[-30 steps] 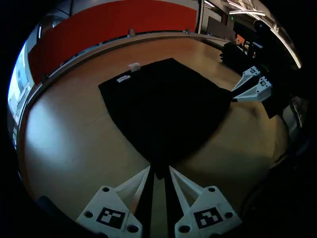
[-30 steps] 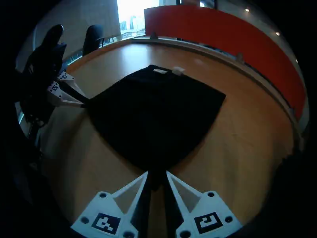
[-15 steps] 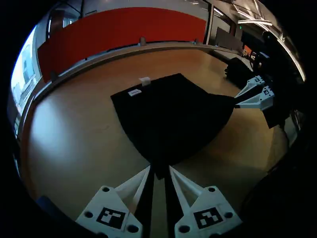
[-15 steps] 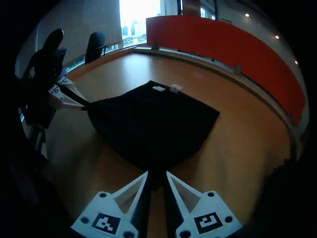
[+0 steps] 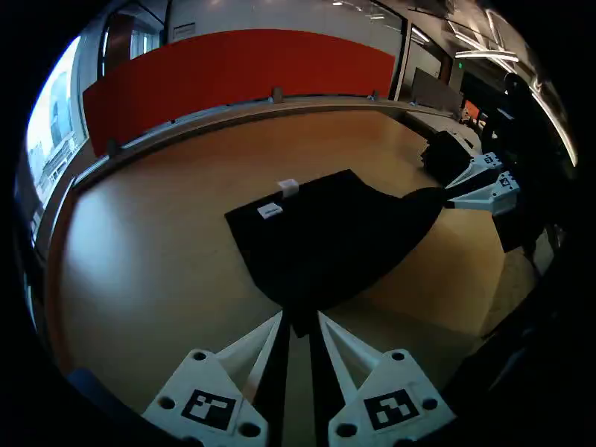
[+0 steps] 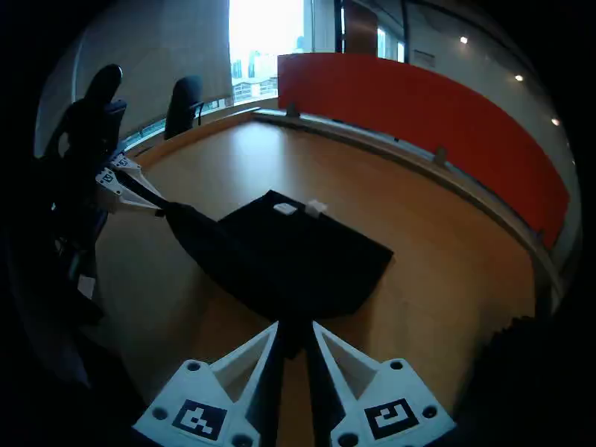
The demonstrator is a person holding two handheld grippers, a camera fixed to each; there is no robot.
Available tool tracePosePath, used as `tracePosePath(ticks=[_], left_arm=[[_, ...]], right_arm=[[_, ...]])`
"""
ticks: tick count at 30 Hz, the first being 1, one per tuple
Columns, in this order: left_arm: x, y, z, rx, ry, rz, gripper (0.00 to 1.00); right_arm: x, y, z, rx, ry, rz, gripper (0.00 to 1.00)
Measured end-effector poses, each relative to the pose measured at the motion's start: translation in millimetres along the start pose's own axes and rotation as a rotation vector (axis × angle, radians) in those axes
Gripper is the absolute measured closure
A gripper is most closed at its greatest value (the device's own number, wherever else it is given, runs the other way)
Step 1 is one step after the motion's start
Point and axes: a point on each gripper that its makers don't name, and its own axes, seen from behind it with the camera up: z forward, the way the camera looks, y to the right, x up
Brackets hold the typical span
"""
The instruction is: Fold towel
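Observation:
A black towel (image 5: 335, 231) lies on the wooden table (image 5: 149, 246), its near edge lifted off the surface. My left gripper (image 5: 299, 328) is shut on one near corner of it. In the right gripper view the same towel (image 6: 298, 257) hangs up from the table toward my right gripper (image 6: 295, 333), which is shut on the other near corner. The right gripper (image 5: 447, 200) also shows at the right of the left gripper view, pinching its corner. The left gripper (image 6: 160, 207) appears at the left of the right gripper view. Two small white tags (image 5: 279, 197) sit at the towel's far edge.
A red partition (image 5: 246, 67) runs along the table's far edge. Dark office chairs (image 6: 97, 112) stand at the left of the right gripper view, near a bright window (image 6: 264, 45). A dark bag (image 5: 443, 153) rests on the table's right side.
Both grippers have risen and pulled back, lifting the towel's near edge off the table. The towel looks smaller and its far part stays flat on the wood.

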Motion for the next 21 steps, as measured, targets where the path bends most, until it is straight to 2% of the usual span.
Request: tracePosePath(ticks=[8,21], left_arm=[[3,8.2,-17.1,-0.011,0.002,-0.002,0.83],[10,15.9,-32.0,-0.028,0.01,-0.002,0.83]], right_arm=[[3,-10,-18.2,0.009,0.0,0.007,0.83],[2,-19,-32.5,0.02,-0.006,0.012,0.83]])
